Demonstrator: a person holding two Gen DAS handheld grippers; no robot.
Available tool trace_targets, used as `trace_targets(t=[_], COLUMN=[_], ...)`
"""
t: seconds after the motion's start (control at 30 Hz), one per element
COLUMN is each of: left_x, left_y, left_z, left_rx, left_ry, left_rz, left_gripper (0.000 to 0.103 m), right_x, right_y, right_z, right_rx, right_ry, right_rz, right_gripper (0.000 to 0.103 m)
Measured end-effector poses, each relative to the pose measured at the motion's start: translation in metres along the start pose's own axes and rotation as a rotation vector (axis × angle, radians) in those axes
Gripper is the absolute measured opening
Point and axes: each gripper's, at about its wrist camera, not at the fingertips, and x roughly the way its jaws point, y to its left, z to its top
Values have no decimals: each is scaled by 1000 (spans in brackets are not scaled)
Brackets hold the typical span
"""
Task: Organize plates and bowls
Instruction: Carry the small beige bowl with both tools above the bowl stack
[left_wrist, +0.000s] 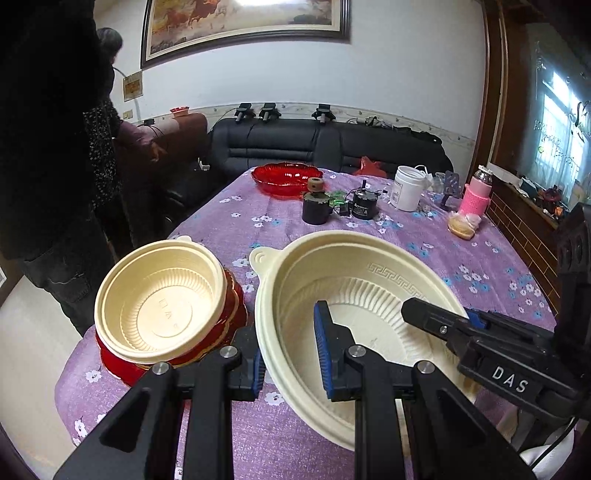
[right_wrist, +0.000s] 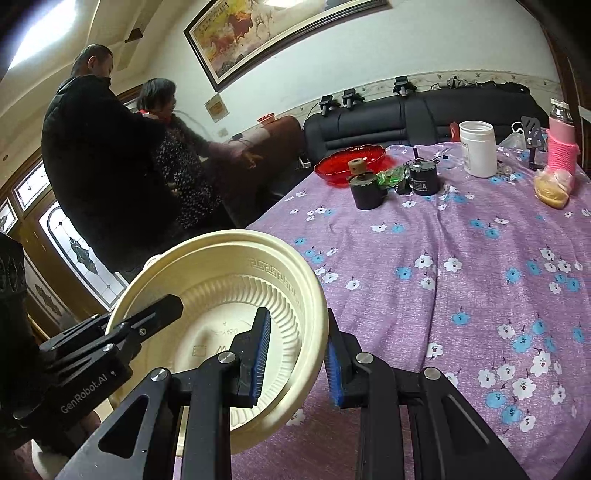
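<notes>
the large cream bowl (left_wrist: 354, 295) sits near the front edge of the table (left_wrist: 258, 221), which wears a purple cloth with white and blue flowers. both tongs have hold of its rim at once. the left gripper (left_wrist: 291, 350) straddles the near-left wall of the bowl, one blue pad inside and the other outside, and looks clenched on it. the right gripper (right_wrist: 295, 354) straddles the rim on the opposite side the same way, its blue pads pressed close to the wall, grasping it. in the right wrist view the bowl (right_wrist: 221, 295) appears tilted, its open side turned toward the camera; whether its base touches the cloth cannot be told.

just to the left of the big bowl a smaller cream bowl (left_wrist: 159, 299) rests inside a red dish (left_wrist: 118, 362), close to the table's left edge and leaning a little. a tab on the big bowl's rim points toward it, and the two are near but apart.

farther back, well apart from the bowls, stand a red glass bowl (left_wrist: 284, 179), a dark cup (left_wrist: 316, 208), a black motor (left_wrist: 364, 206), a white jar (left_wrist: 408, 188) and a pink bottle (left_wrist: 476, 195). behind the table is a black sofa (left_wrist: 332, 144), and two people (right_wrist: 110, 155) stand at the left.
</notes>
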Motion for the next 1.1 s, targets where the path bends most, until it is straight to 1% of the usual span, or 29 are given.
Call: trace_targets(t=[0.2,0.37,0.6,0.9,1.1], left_x=[4,7,5,1,-2], left_y=[1,7,26,68,105], left_z=[-4,-5,-4,-3,3], left_rx=[0,-8,-47,-112,-147], left_ry=[14,23,13,-15,-37], left_rz=[5,6,17,44,93], left_gripper=[21,21,21,21,22], right_x=[-4,1,8,31,56], right_y=[1,5,24,64,102], right_z=[-1,1,6,20,36], right_rx=[0,-14,-70,-152,-221], right_ry=[-9,3,0,18,26], right_rz=[-6,-15,-29,-33,-22], right_gripper=[30,30,30,30,31])
